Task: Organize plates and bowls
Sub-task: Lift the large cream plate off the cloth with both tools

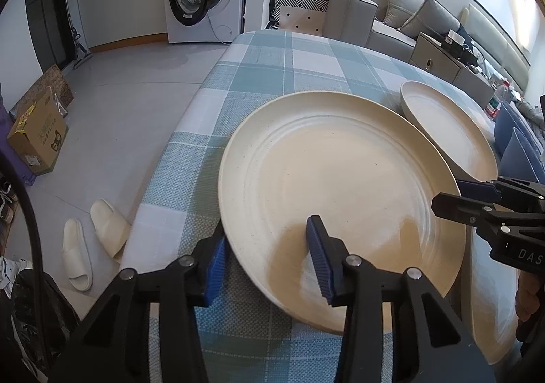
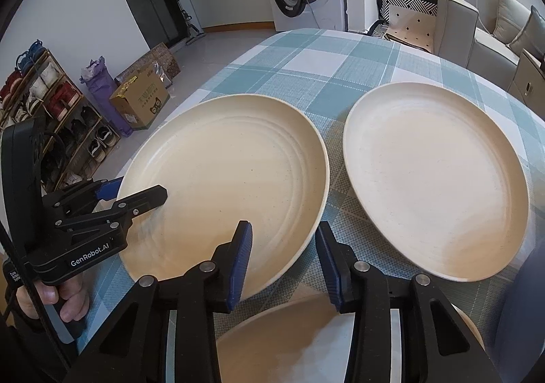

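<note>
Your left hand-held gripper straddles the near-left rim of the large cream plate, which fills the lower centre of the left wrist view. One blue pad sits outside the rim over the checked cloth, the other lies inside on the plate's face. The jaws stand partly apart, and a gap shows between the outer pad and the rim, so the pads do not press on it.

In the right wrist view your right hand-held gripper straddles the same plate's rim at its lower right edge: the left pad is over the plate's inner face, the right pad over the cloth between the two plates. Those jaws are also partly apart, with no clear pinch on the rim.

The second plate lies just beside the first, right of centre in that view, the two rims close but apart. A third cream dish shows at the bottom edge beneath the right gripper, partly hidden.

All of them rest on the table with its blue and white checked cloth. Your hand grips the left tool's handle at lower left.
</note>
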Demonstrator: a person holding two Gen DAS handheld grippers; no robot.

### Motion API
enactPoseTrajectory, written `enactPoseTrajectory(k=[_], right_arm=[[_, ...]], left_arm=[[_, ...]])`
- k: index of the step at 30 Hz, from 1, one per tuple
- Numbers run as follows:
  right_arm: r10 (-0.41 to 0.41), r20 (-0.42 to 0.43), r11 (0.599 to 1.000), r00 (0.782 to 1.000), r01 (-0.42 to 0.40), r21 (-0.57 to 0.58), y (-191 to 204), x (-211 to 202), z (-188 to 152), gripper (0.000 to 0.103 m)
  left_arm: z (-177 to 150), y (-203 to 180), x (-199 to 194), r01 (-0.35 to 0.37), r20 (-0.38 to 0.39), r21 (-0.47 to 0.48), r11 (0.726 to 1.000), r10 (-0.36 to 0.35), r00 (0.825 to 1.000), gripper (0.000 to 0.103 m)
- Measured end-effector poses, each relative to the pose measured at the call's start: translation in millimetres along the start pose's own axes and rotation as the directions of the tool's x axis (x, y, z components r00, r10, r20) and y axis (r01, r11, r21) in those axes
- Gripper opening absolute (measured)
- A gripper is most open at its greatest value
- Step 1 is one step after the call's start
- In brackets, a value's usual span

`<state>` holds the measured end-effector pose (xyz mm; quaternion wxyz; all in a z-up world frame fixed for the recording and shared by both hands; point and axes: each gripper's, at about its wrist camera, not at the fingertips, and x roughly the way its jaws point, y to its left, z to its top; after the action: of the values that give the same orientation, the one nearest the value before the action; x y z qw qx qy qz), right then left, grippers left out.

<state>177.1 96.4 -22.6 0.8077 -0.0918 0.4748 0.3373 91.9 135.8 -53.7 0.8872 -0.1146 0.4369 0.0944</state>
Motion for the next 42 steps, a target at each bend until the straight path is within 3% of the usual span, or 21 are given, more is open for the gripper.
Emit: enactPoseTrajectory(k=[22,42], right_arm=[[-0.024,0.071,0.998,0.997,0.028,-0.05,7,-14,4,0.04],[-0.049,0.17,0.998,0.984,0.056,-0.038,6,-65,-9,0.04]], left_arm=[[7,-1,-20,-0.006,0.058,0.003,1.0,0.006,0.998,0.043],[12,-19,-55,0.01,0.139,0.047,0.999,-0.016,0.99,0.043]])
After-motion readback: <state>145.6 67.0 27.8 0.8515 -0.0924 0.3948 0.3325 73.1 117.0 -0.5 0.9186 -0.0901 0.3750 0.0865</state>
